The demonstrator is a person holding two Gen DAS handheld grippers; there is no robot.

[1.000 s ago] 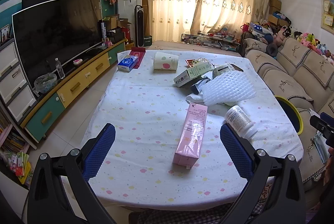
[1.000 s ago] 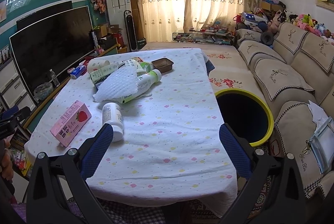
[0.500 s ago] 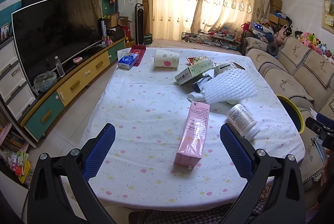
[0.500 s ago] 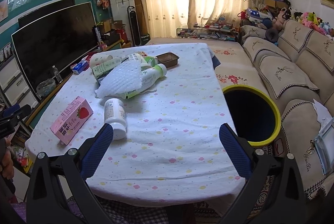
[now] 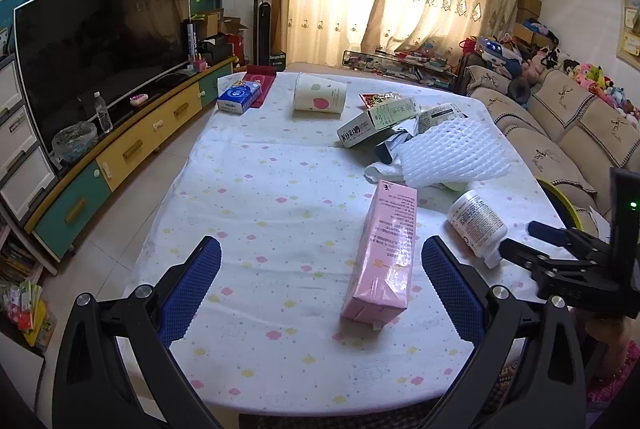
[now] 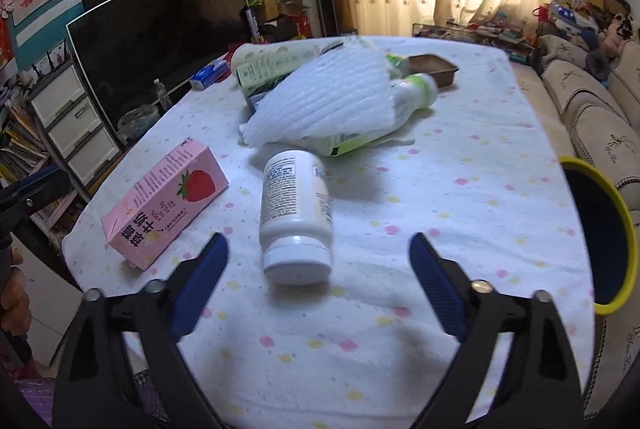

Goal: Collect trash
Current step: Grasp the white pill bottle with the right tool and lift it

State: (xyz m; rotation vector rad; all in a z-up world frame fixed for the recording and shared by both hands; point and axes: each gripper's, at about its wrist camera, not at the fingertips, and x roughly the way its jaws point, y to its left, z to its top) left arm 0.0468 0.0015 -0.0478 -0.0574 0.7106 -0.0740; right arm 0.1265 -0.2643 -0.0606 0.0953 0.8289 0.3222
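A white pill bottle [image 6: 296, 213] lies on its side on the dotted tablecloth, cap towards me. My right gripper [image 6: 318, 261] hovers just short of the cap, its jaws closing and wide apart, pads clear of the bottle. A pink strawberry milk carton [image 5: 384, 249] lies flat in front of my left gripper [image 5: 320, 269], which is open and holds nothing. In the left wrist view the right gripper [image 5: 532, 241] reaches in beside the pill bottle [image 5: 476, 225]. White foam netting [image 6: 324, 101] covers a green-capped bottle [image 6: 416, 89] further back.
A yellow-rimmed bin [image 6: 612, 237] stands off the table's right side, by the sofa [image 5: 560, 133]. Far end of the table: a paper cup [image 5: 319, 99], a green-white box [image 5: 376, 123], a blue tissue pack [image 5: 239, 99] and a brown tray [image 6: 434, 69]. A TV [image 5: 100, 53] lines the left wall.
My right gripper has dropped and swung left towards the pill bottle, which now looms large between its fingers, and its jaws have narrowed. My left gripper has crept slightly closer to the pink carton.
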